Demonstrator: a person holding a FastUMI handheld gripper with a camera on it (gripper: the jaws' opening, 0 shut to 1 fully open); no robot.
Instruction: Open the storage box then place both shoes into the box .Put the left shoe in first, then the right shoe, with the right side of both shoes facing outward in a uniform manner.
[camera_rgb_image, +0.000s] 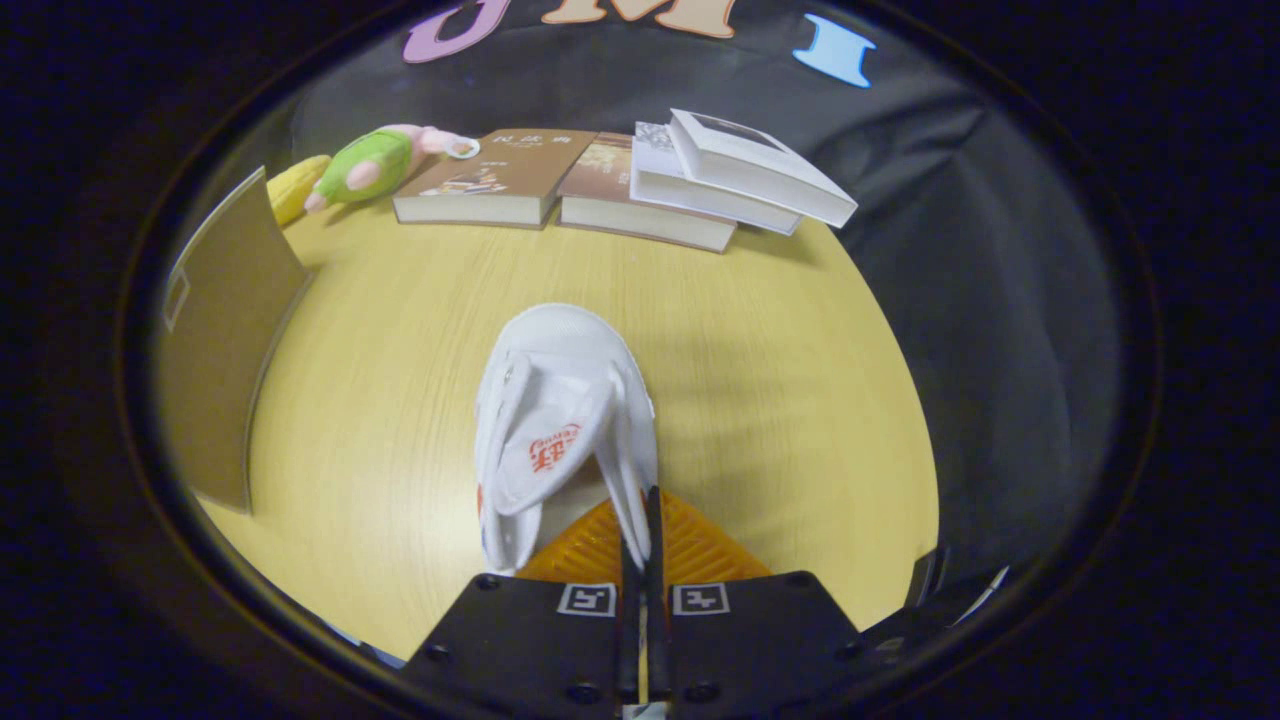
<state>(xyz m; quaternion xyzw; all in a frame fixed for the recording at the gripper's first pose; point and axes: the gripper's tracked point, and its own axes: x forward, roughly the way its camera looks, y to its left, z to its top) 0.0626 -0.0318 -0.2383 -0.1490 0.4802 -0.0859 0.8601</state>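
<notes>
The gripper (640, 535) has its orange fingers (700, 550) pinched nearly together on the rim of the white shoe (560, 420), which extends toward twelve o'clock over the wooden table (780, 400). A brown box (225, 350) stands at nine o'clock; books (620, 180) lie beyond.

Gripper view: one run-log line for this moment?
gripper: shut on white shoe at its heel rim | shoe: toe pointing away, over the table | box: beside, to the left | books: beyond
</notes>
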